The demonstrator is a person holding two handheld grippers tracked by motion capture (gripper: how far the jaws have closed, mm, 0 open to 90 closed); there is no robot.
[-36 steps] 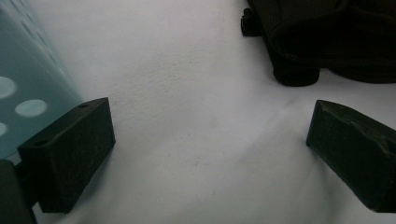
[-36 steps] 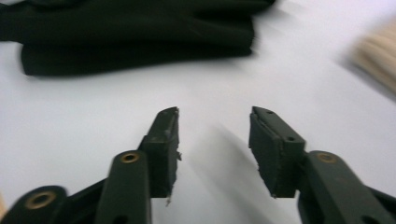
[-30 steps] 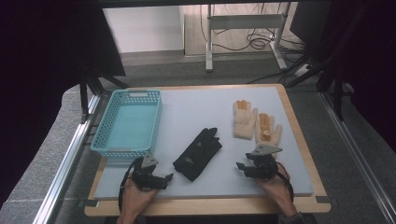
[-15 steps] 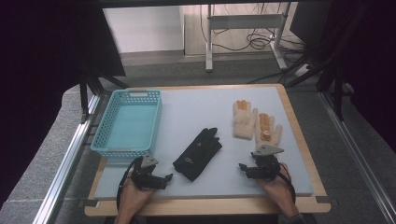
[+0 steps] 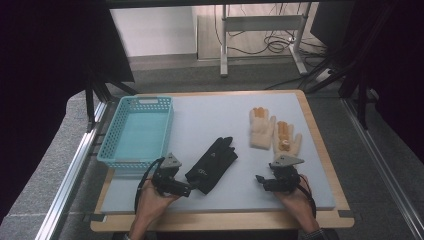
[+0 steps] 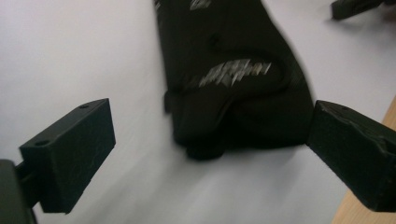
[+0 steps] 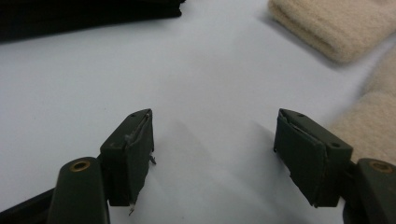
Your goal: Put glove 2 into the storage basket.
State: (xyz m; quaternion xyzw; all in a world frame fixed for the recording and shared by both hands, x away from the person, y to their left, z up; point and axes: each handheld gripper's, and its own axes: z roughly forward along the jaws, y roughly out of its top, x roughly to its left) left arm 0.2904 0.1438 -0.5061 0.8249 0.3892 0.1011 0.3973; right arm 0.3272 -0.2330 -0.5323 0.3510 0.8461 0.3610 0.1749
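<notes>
Covering most of the scene, grey tabletop (image 5: 210, 115); far left, empty blue basket (image 5: 137, 131); near centre, flat black glove (image 5: 212, 158); right, two cream gloves (image 5: 274, 131) side by side. Spread wide around the black glove's cuff, left gripper (image 6: 205, 154); parted over bare tabletop, right gripper (image 7: 215, 149).

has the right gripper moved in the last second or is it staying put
Yes, slightly: the right gripper has slid toward the table's near edge, away from the beige gloves. Its jaws are open.
</notes>
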